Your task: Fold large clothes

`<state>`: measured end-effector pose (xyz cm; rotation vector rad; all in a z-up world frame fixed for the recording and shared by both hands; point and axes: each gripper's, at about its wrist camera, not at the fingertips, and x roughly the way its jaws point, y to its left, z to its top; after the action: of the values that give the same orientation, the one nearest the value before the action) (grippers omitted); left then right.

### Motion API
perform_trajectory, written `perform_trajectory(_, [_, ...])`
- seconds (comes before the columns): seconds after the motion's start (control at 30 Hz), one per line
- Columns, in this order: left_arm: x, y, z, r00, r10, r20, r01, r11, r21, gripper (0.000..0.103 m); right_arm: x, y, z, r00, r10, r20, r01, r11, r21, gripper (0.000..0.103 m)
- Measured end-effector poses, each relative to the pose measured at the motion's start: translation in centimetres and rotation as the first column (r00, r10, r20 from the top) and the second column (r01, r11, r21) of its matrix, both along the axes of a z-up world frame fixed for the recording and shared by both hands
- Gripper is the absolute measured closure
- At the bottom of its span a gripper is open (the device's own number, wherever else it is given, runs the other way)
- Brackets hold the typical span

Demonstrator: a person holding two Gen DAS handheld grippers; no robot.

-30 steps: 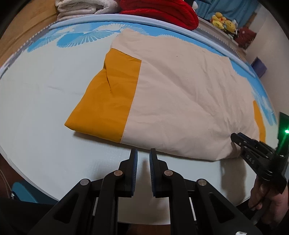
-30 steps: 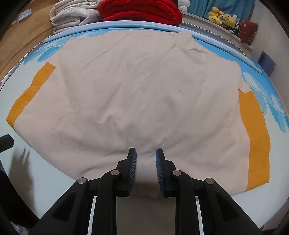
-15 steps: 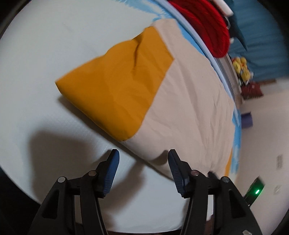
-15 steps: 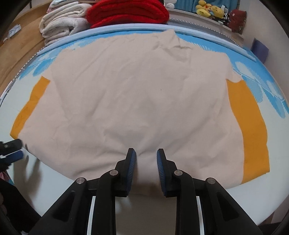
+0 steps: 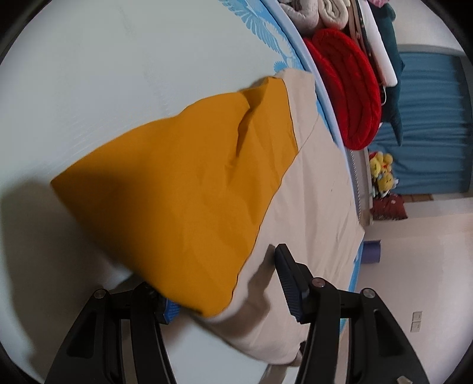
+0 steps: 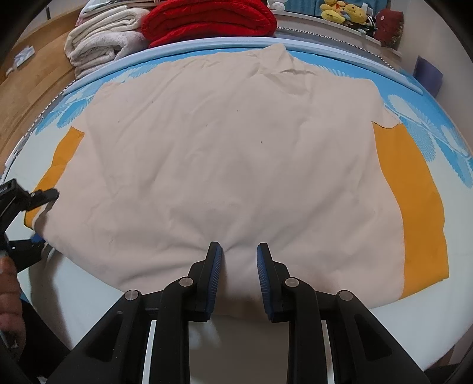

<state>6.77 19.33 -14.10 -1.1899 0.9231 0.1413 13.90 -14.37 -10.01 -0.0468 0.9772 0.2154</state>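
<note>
A large cream shirt (image 6: 230, 153) with orange sleeves lies spread flat on the bed, collar at the far edge. My left gripper (image 5: 227, 283) is open wide around the near corner of the left orange sleeve (image 5: 183, 189); the cloth sits between the jaws, one finger under the hem. It also shows in the right wrist view (image 6: 35, 218) at the left edge. My right gripper (image 6: 238, 257) is open, its jaws a small gap apart, at the middle of the shirt's near hem, where the cloth puckers. The right orange sleeve (image 6: 414, 203) lies flat.
The bed sheet (image 6: 443, 141) is pale with a blue leaf print. Folded red blankets (image 6: 207, 20) and cream towels (image 6: 100, 44) are stacked past the far edge. Stuffed toys (image 6: 343, 11) sit at the back right. A wooden floor (image 6: 32, 79) is at left.
My left gripper rolled, opened wide and moved in onto the left sleeve corner. My right gripper opened a little and edged forward onto the near hem.
</note>
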Motion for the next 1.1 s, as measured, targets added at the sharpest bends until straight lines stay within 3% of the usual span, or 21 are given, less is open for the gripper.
perform_trajectory(0.1, [0.8,0.1,-0.1,1.0,0.02,0.012,-0.019,1.0,-0.014,0.06,-0.3,-0.1,0.1,1.0,0.0,0.012,0.0,1.0,0.011,0.077])
perform_trajectory(0.17, [0.9,0.6,-0.4,1.0,0.025,0.01,-0.025,0.999,-0.029,0.075,-0.5,-0.3,0.2,1.0,0.001,0.021,-0.001,1.0,0.016,0.077])
perform_trajectory(0.27, [0.6,0.6,0.1,1.0,0.009,0.021,-0.008,1.0,-0.017,0.089,-1.0,-0.3,0.7,0.999,0.002,0.043,-0.003,1.0,0.018,0.077])
perform_trajectory(0.5, [0.9,0.0,6.7,0.993,-0.115,0.036,0.108,0.98,0.165,0.094,-2.4,0.3,2.5,0.994,0.012,0.11,-0.012,1.0,-0.004,0.077])
perform_trajectory(0.67, [-1.1,0.9,13.1,0.976,-0.22,0.004,0.206,0.918,0.338,0.094,-3.7,1.4,4.5,0.981,0.044,0.19,-0.04,0.999,-0.022,0.077])
perform_trajectory(0.83, [-4.2,0.7,15.7,0.939,-0.342,-0.04,0.31,0.788,0.531,0.094,-5.5,3.3,6.0,0.971,0.073,0.226,-0.084,0.996,0.039,0.077])
perform_trajectory(0.87, [-4.6,0.6,15.5,0.935,-0.353,-0.036,0.313,0.775,0.549,0.094,-5.7,3.8,6.0,0.97,0.084,0.227,-0.097,0.994,0.048,0.077])
perform_trajectory(0.97, [-4.8,0.3,14.9,0.939,-0.343,-0.011,0.296,0.791,0.535,0.094,-5.6,6.1,4.6,0.981,0.119,0.154,-0.131,0.989,0.069,0.077])
perform_trajectory(1.1, [-4.3,-1.3,14.9,0.936,-0.353,-0.009,0.294,0.764,0.574,0.094,-2.6,7.7,0.3,0.983,0.166,-0.083,-0.166,0.986,0.007,0.077])
